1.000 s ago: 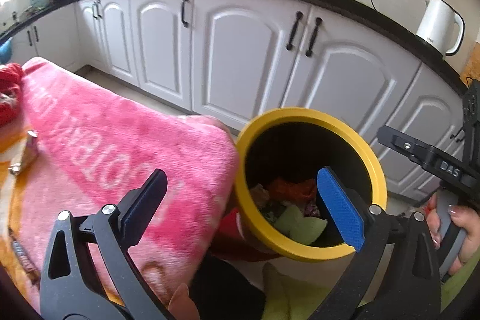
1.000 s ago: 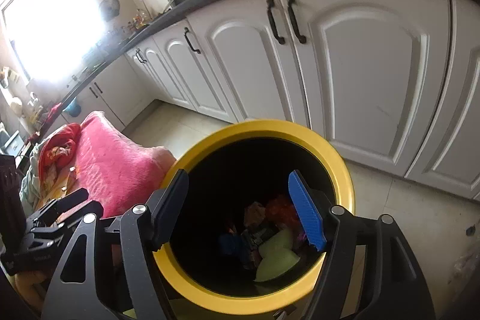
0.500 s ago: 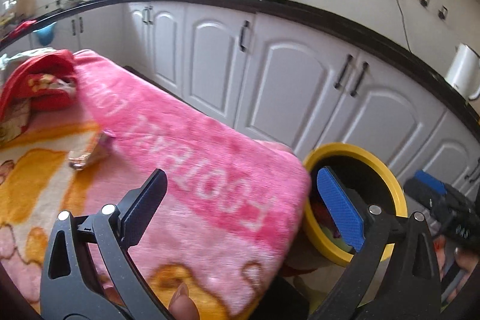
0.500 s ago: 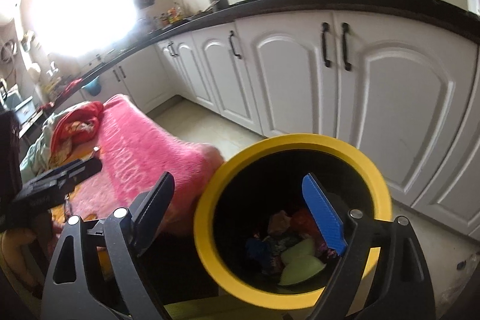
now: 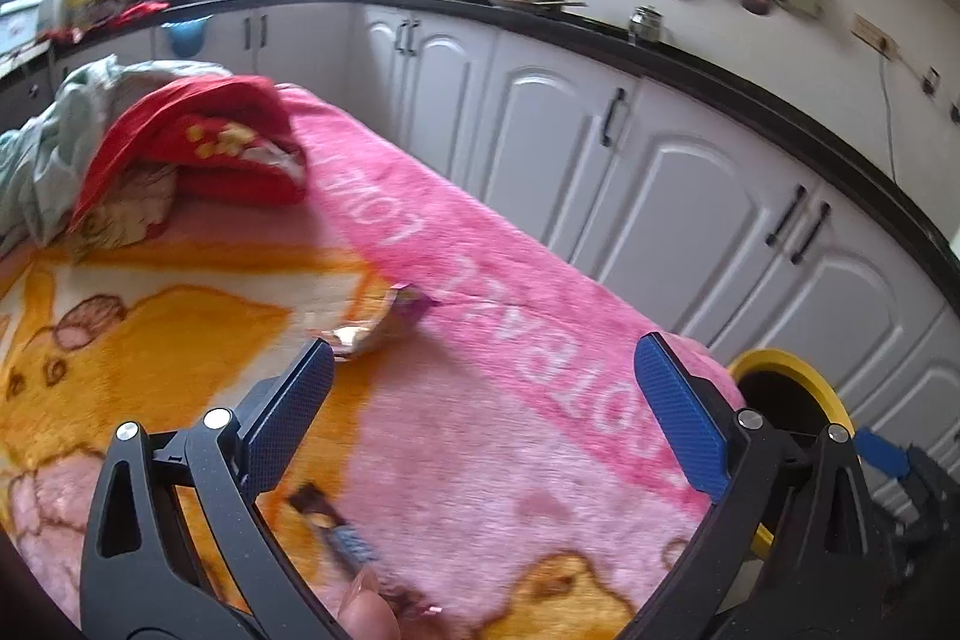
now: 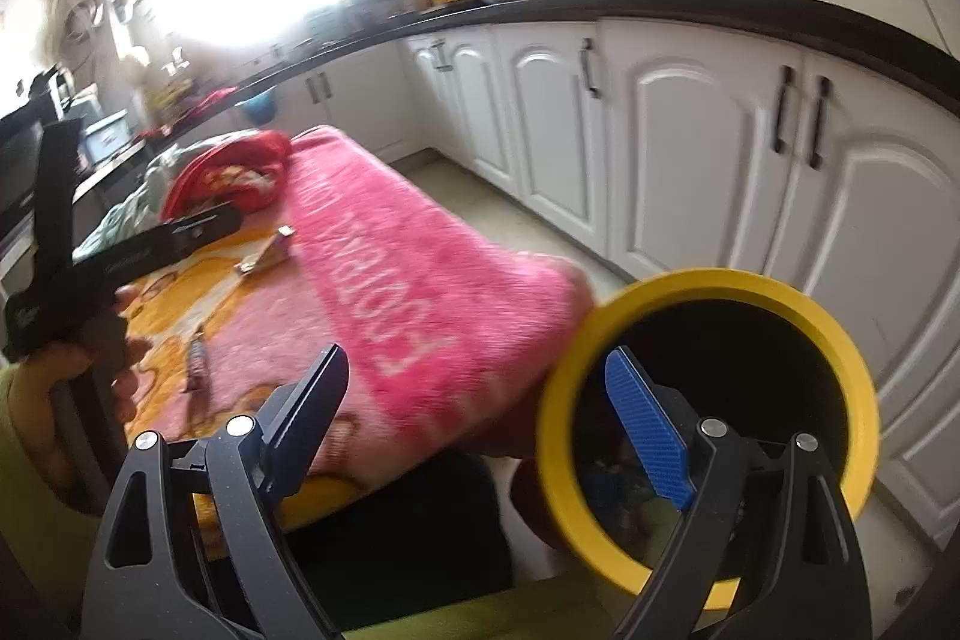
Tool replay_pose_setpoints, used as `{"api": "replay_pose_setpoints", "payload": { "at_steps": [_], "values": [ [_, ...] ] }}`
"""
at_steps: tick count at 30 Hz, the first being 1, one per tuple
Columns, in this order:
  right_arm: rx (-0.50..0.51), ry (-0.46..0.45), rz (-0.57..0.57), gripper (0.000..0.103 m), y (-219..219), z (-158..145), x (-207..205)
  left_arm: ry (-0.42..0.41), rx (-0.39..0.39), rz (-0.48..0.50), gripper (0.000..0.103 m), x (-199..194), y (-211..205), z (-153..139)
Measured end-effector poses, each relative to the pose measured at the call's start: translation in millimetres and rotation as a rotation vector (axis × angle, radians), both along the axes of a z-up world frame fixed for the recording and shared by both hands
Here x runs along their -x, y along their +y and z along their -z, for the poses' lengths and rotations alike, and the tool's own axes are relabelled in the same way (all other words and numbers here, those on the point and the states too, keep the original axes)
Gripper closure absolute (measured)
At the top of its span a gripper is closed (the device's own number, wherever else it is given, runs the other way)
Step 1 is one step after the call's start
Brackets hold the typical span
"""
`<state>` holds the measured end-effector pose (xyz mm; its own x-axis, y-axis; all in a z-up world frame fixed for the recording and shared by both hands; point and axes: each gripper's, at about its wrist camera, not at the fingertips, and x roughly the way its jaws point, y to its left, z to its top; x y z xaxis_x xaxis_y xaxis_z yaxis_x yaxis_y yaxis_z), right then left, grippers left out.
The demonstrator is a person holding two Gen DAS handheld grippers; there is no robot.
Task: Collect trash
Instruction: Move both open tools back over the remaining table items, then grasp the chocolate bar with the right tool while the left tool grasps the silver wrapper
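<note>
From the left wrist view, the left gripper [image 5: 483, 388] hangs over a pink and orange blanket [image 5: 510, 436] with its blue-padded jaws spread wide and nothing between them. Just beyond its left fingertip lies a crumpled wrapper [image 5: 378, 325], shiny silver-pink at the near end and purple at the far end; its long axis runs from lower left to upper right, the purple end toward the white cabinets [image 5: 660, 196]. A second piece of trash, a dark flat wrapper [image 5: 336, 523], lies nearer the camera, its length slanting from upper left to lower right. A yellow-rimmed bin [image 5: 798, 370] shows past the blanket's right end, partly hidden by the gripper. From the right wrist view, the right gripper [image 6: 474, 388] also stands wide and empty, its jaws having just been opening, over the blanket's [image 6: 420, 316] corner and the bin [image 6: 708, 400] beside it. The bin's black inside holds blurred scraps. The crumpled wrapper [image 6: 267, 256] lies far up the blanket, long axis lower left to upper right, and the dark wrapper [image 6: 197, 361] lies nearer, almost straight up the picture. At left a hand [image 6: 78, 358] grips the left gripper's handle.
</note>
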<state>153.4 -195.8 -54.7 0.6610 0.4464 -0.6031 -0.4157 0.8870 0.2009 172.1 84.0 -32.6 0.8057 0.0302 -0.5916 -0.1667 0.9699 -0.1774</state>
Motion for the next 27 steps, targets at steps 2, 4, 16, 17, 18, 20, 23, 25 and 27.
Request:
{"api": "replay_pose_setpoints", "payload": {
  "at_steps": [2,4,16,17,18,20,23,25,27],
  "values": [
    [0.008,0.004,-0.037,0.018,17.4,-0.5,1.5,0.003,0.013,-0.022,0.011,0.4,12.5,0.7],
    [0.009,0.006,-0.070,0.018,30.6,-0.2,4.3,0.005,0.025,-0.037,0.011,0.5,23.2,1.3],
    [0.029,0.051,-0.312,0.025,126.8,4.8,13.5,0.043,0.099,-0.125,0.011,2.2,93.2,13.6],
    [0.032,0.061,-0.339,0.026,135.9,6.3,14.7,0.052,0.110,-0.122,0.011,0.9,98.5,16.1],
    [0.038,0.067,-0.369,0.027,145.4,8.0,16.4,0.059,0.118,-0.120,0.011,-0.7,102.0,17.9],
    [0.059,0.070,-0.414,0.031,161.7,12.0,19.5,0.082,0.137,-0.107,0.017,-5.0,110.0,23.3],
    [0.064,0.098,-0.473,0.036,182.9,19.9,18.0,0.118,0.191,-0.081,0.027,-13.2,120.5,32.0],
    [0.084,0.116,-0.497,0.041,197.3,27.6,15.6,0.138,0.217,-0.064,0.031,-19.3,125.4,37.6],
    [0.082,0.144,-0.516,0.045,208.8,34.4,12.7,0.155,0.242,-0.045,0.032,-25.6,128.8,42.8]
  ]
}}
